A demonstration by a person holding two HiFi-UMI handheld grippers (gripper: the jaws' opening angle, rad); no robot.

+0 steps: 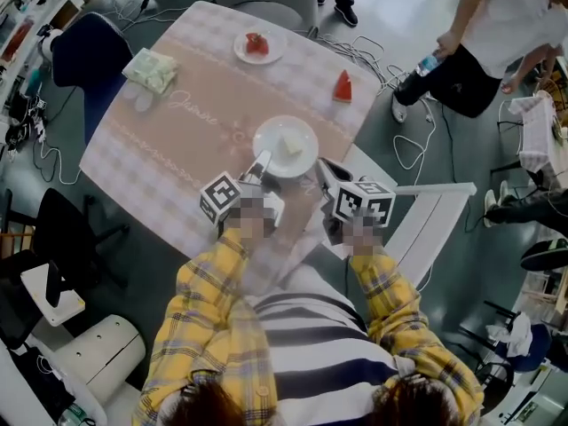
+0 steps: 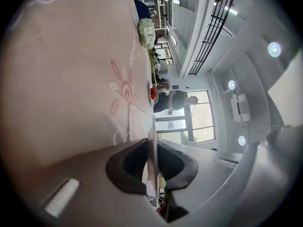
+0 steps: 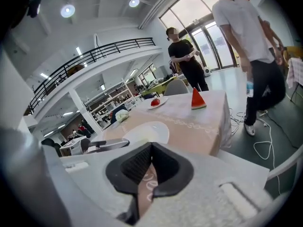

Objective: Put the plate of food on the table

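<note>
1. Presently, the round white ceramic plate carrying a pale wedge of food is at frame centre, over the table with the pink patterned cloth. Contact with the cloth cannot be confirmed.
2. The left gripper is clamped on the plate's near rim, which shows edge-on between its pads.
3. The right gripper is closed on nothing, just beside the plate's lower right rim.
4. Judgement: the plate is stiff, smooth and breakable, and held from one side only. The thin rim is the sole purchase, so it wants keeping level.

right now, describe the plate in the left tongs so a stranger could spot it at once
On the pink-clothed table, look to the near edge. The big white plate there carries pale food; the smaller far plate holds red food.
</note>
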